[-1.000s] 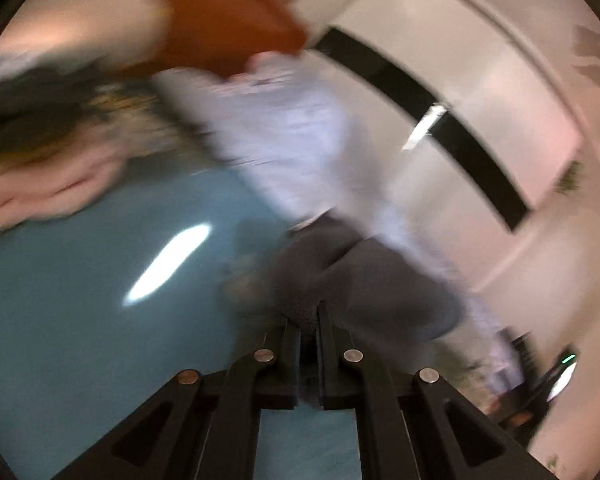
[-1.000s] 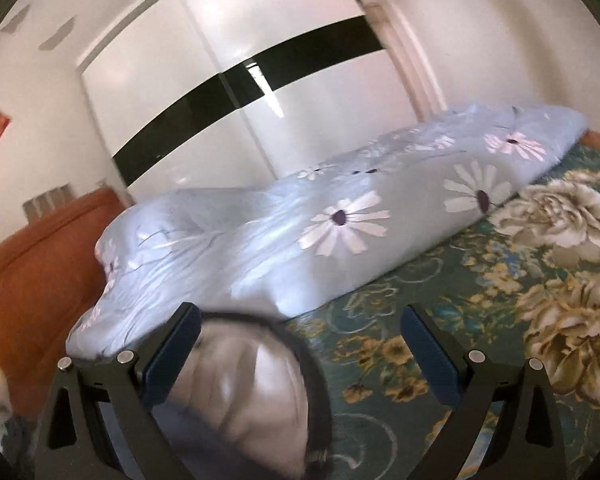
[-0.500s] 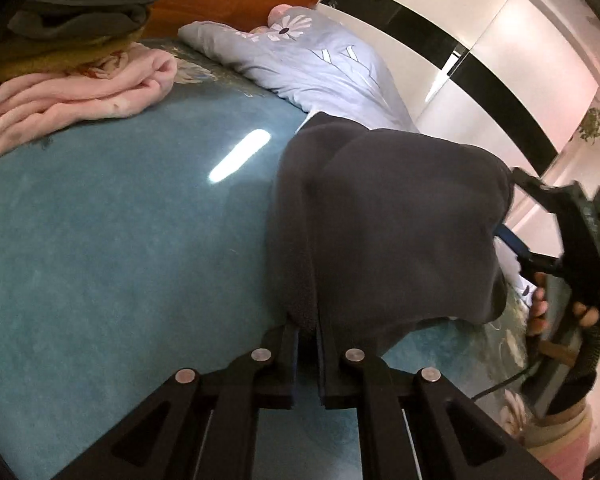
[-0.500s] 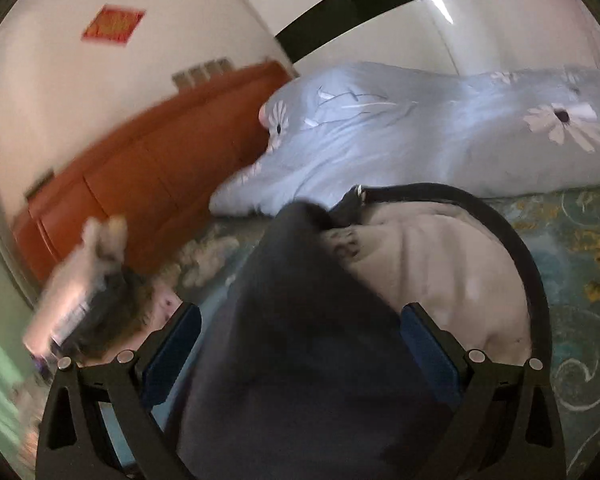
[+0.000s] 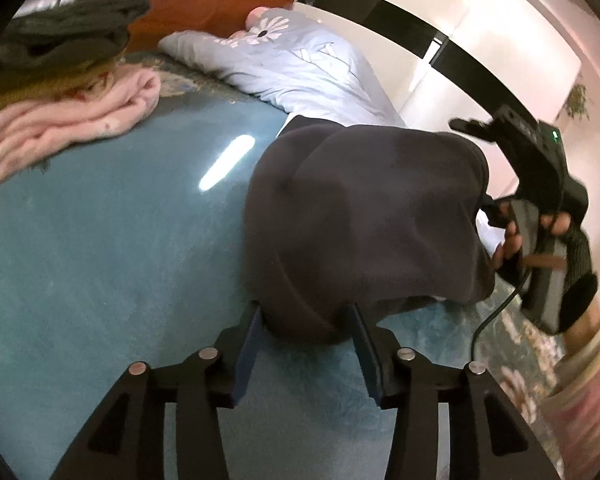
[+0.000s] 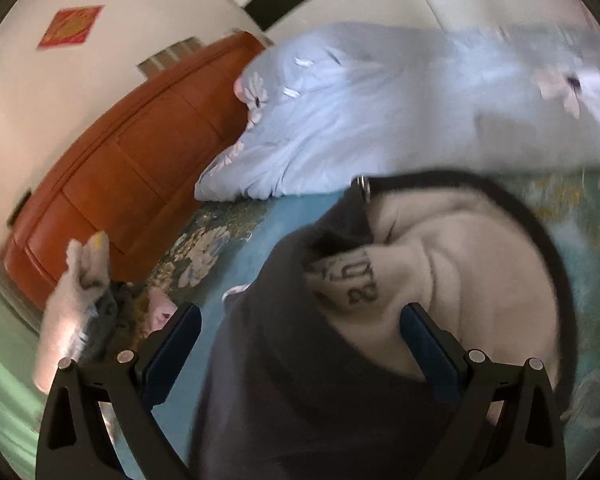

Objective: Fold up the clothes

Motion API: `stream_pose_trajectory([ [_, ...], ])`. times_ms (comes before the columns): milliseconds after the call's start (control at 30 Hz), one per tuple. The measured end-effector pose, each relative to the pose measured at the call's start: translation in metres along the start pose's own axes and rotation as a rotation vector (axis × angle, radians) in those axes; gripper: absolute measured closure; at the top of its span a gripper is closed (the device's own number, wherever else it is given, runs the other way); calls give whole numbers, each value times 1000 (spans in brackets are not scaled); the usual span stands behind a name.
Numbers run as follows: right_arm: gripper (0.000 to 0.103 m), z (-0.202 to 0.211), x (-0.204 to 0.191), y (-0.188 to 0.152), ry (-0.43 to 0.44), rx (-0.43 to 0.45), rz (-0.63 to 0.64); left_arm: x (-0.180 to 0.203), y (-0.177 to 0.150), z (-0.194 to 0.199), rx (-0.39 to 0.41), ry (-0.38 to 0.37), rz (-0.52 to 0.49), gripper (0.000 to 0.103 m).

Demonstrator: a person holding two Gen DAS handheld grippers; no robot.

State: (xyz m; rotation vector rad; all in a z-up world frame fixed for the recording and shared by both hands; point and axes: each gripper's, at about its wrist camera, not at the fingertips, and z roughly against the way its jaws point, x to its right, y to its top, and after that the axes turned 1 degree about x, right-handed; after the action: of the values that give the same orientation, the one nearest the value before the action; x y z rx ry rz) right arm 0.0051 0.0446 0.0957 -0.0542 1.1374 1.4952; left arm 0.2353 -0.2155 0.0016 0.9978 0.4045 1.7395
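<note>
A dark grey garment (image 5: 364,216) with a pale fleecy lining (image 6: 460,280) lies bunched on the teal bedspread (image 5: 100,260). My left gripper (image 5: 306,322) is open, its fingers either side of the garment's near edge. My right gripper (image 6: 300,324) is open above the garment, whose lining and printed label (image 6: 348,280) face the camera. In the left wrist view the right gripper's body (image 5: 540,184) and the gloved hand show at the garment's right side.
A stack of folded clothes, pink (image 5: 60,128) under olive and dark ones (image 5: 68,36), sits at the far left. A light blue flowered duvet (image 5: 300,68) lies along the back. An orange wooden headboard (image 6: 120,168) stands behind.
My left gripper was shut on the garment's edge and has opened. The garment has settled lower on the bedspread. The right gripper has come closer over it.
</note>
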Motion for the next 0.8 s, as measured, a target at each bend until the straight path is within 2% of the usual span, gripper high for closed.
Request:
stream_pose_trajectory([
  [100, 6, 7, 4, -3, 116, 20, -135, -1, -2, 8, 2, -13, 0, 53],
  [167, 17, 12, 3, -7, 171, 39, -185, -7, 0, 14, 11, -30, 32, 53],
  [200, 28, 14, 2, -9, 192, 45, -205, -10, 1, 17, 16, -41, 52, 53],
  [300, 68, 19, -15, -19, 138, 20, -171, -20, 4, 26, 28, -71, 110, 53],
  [333, 77, 18, -23, -24, 105, 7, -142, -23, 5, 29, 33, -81, 129, 53],
  [400, 88, 22, -41, -40, 52, -14, -86, -30, 7, 34, 41, -102, 168, 53],
  [433, 92, 25, -46, -48, 55, -17, -74, -33, 8, 37, 45, -112, 187, 53],
  [633, 93, 64, -79, -121, 122, -9, 9, -48, 7, 53, 65, -163, 258, 51],
  [800, 93, 96, -86, -178, 145, -68, 41, -55, 3, 63, 73, -264, 360, 49],
])
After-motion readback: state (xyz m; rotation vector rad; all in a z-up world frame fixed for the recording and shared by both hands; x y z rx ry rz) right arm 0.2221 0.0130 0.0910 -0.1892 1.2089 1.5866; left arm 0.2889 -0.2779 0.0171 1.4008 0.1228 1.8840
